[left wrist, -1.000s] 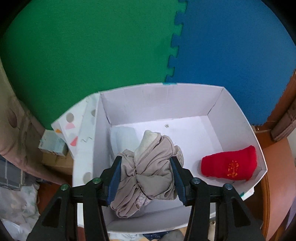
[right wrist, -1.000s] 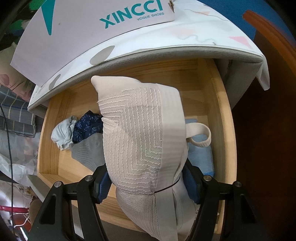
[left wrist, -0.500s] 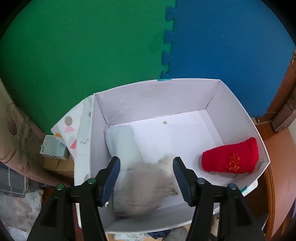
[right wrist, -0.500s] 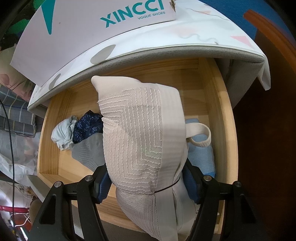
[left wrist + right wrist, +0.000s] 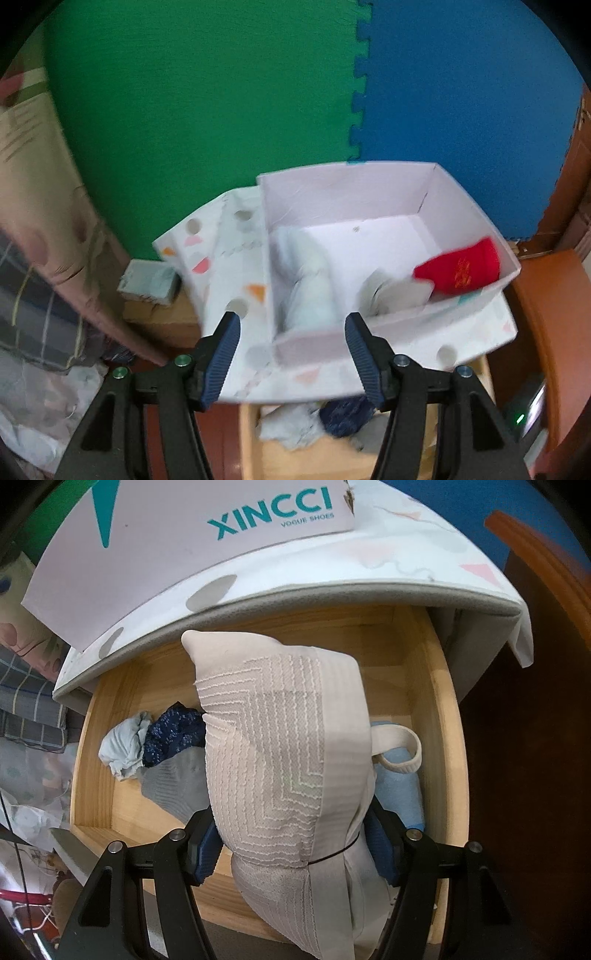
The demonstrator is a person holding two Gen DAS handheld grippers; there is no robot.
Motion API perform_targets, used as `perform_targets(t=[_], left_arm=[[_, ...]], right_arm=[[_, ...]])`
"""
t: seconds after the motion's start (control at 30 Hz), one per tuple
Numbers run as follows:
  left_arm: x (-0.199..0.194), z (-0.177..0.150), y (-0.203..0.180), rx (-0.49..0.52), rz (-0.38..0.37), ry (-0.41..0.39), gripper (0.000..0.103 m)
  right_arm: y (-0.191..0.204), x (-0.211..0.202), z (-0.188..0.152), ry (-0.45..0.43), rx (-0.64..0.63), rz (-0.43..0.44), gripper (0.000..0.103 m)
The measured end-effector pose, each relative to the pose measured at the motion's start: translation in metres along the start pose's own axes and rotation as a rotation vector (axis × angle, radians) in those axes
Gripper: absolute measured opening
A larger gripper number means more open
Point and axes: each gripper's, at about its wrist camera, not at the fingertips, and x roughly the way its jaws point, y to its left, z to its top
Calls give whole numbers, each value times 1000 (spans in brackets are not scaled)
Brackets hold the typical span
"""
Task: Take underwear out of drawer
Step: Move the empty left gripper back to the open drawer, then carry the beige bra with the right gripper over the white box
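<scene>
Beige underwear (image 5: 284, 760) clamped in right hand-held gripper (image 5: 295, 845).

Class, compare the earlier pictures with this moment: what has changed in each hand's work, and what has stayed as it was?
The left gripper let go of the beige underwear, which dropped into the white box; its jaws now stand open and empty, drawn back from the box. The right gripper stays shut on the cream garment above the drawer. The red roll has not moved.
</scene>
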Motion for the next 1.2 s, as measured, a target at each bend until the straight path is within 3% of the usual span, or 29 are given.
perform_targets(t=[0.1, 0.33, 0.6, 0.93, 1.2], left_arm=[[-2, -35, 6, -1, 69, -1, 61], [18, -110, 10, -35, 155, 51, 61], [40, -167, -2, -44, 221, 62, 61], [57, -191, 5, -134, 198, 101, 61], [59, -196, 18, -223, 179, 98, 61]], right_arm=[[3, -6, 0, -30, -15, -2, 64], [10, -24, -4, -86, -48, 8, 64], [14, -67, 1, -161, -79, 30, 64], [30, -153, 50, -276, -149, 33, 64], [72, -203, 135, -369, -196, 5, 64]])
